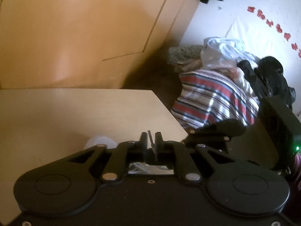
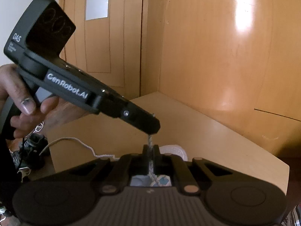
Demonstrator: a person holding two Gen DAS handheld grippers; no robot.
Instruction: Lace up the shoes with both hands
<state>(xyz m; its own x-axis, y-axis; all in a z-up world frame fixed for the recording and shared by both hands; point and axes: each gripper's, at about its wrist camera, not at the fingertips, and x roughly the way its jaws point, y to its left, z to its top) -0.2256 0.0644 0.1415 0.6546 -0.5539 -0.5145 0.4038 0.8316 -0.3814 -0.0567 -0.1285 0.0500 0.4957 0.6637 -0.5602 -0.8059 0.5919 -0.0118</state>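
1. The right gripper point(image 2: 151, 147) has its jaws closed on a speckled white lace point(image 2: 150, 141) that runs up between the fingers.
2. The left gripper point(image 2: 150, 131) comes in from the left of the right wrist view, held by a hand point(image 2: 22, 101); its tip pinches the same lace just above the right gripper's fingers.
3. In the left wrist view the left gripper's point(image 1: 151, 141) jaws are closed, with a thin dark strip between them.
4. The shoe point(image 2: 176, 151) sits on the table point(image 2: 216, 137) close to its near edge, mostly hidden behind the grippers; only its white toe shows.
5. A second lace end point(image 2: 75, 141) trails off toward the table's left edge.
6. Striped cloth point(image 1: 210, 99) is piled beyond the table's right corner.
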